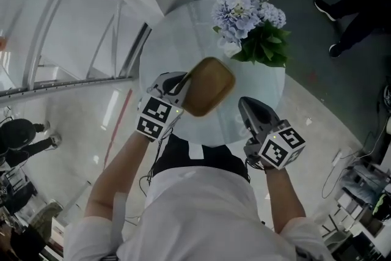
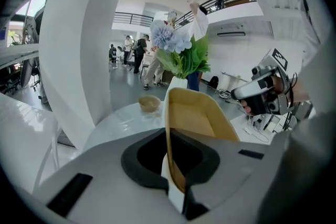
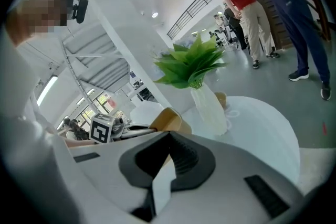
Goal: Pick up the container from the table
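Note:
The container (image 1: 208,86) is a tan, rounded-rectangular dish, held tilted over the round glass table (image 1: 171,46). My left gripper (image 1: 183,86) is shut on its near rim. In the left gripper view the container's wall (image 2: 193,115) stands on edge between the jaws of my left gripper (image 2: 171,165). My right gripper (image 1: 248,107) hovers at the table's near right edge, shut and holding nothing. The right gripper view shows that gripper (image 3: 166,173) with the container (image 3: 168,120) beyond its tips, to the left.
A white vase (image 3: 210,106) of pale blue flowers (image 1: 244,9) and green leaves stands at the table's far right. A small tan bowl (image 2: 149,103) sits beyond the container. People stand on the floor (image 1: 342,88) around the table, and white stair rails (image 1: 73,27) lie to the left.

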{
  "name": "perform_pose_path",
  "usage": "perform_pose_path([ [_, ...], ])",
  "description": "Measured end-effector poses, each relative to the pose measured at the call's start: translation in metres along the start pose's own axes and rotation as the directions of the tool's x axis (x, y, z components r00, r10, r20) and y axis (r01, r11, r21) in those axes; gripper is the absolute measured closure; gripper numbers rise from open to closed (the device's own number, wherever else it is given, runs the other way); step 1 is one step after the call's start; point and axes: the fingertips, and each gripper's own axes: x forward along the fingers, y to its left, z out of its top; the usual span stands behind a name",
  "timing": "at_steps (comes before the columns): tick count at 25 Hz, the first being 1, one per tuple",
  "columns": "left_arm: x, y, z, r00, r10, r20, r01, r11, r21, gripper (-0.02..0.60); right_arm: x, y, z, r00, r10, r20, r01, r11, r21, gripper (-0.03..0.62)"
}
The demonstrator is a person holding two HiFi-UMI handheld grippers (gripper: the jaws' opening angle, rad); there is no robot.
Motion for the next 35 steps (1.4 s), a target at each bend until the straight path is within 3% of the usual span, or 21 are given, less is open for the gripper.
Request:
perform_pose_path([
  [14,-0.063,0.016,0.046,0.992,0.047,0.119,-0.049,0.999,0.013,0.554,0.0,0.039,0.041,0.997,0.002,0.076,0.002,0.998,-0.055,0.572],
  [35,-0.133,0.029,0.106,0.961,0.086,0.262,-0.102,0.994,0.048,0.555,0.0,0.09,0.086,0.984,0.034,0.173,-0.008,0.989,-0.147,0.572],
])
